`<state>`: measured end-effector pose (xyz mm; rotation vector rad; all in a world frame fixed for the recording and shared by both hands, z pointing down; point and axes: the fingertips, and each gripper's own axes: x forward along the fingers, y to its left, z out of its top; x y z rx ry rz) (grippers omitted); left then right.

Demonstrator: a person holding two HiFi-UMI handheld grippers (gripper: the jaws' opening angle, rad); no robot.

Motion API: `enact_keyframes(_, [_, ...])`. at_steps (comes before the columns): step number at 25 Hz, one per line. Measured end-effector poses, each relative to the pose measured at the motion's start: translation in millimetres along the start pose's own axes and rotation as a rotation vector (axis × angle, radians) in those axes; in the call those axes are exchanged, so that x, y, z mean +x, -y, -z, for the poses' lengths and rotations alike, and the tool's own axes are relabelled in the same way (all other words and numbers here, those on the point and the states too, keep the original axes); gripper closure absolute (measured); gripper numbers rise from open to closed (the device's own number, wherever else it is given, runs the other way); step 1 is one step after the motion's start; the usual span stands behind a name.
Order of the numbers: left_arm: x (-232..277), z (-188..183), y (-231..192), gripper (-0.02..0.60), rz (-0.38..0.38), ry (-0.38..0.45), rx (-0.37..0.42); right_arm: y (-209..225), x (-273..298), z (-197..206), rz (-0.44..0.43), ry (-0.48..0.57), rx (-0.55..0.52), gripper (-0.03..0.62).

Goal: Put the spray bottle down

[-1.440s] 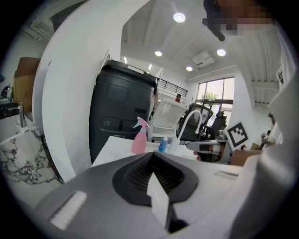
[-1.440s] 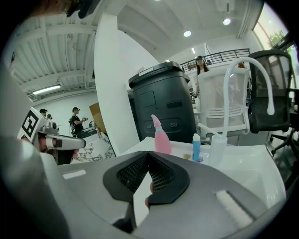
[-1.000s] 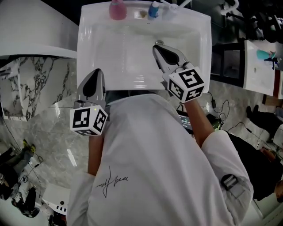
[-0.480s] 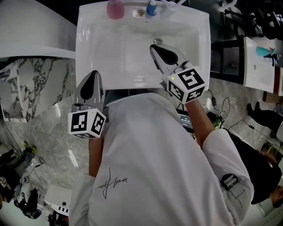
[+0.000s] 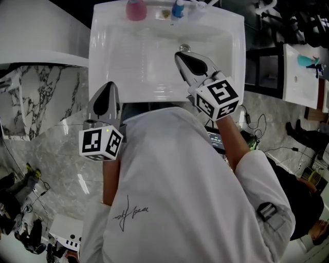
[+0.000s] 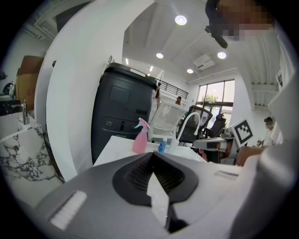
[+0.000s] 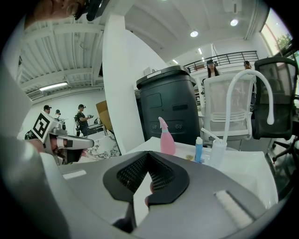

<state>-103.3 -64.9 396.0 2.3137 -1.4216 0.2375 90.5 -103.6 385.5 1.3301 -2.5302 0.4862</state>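
Observation:
The pink spray bottle (image 5: 136,10) stands upright on the far rim of the white sink (image 5: 154,67), apart from both grippers; it also shows as the pink spray bottle (image 6: 140,139) and the pink spray bottle (image 7: 166,139) in the two gripper views. My left gripper (image 5: 109,85) hovers at the sink's near left edge, shut with nothing in it. My right gripper (image 5: 181,52) reaches over the basin, jaws together and empty. Seen along their own jaws, the left gripper (image 6: 152,156) and the right gripper (image 7: 147,156) both point toward the bottle.
A small blue bottle (image 5: 178,9) and a white bottle (image 7: 217,151) stand beside the curved white faucet (image 7: 247,88). A black bin (image 6: 121,112) stands behind the sink. A white curved fixture (image 5: 36,36) lies to the left over marble floor. People stand in the background.

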Motion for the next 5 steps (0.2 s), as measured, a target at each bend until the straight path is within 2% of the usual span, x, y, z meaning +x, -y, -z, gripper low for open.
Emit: enact_keyframes(5, [-0.5, 0.3, -2.7, 0.534, -0.005, -0.004, -0.002, -1.0, 2.9, -1.6, -0.006, -0.005, -0.006, 0.600])
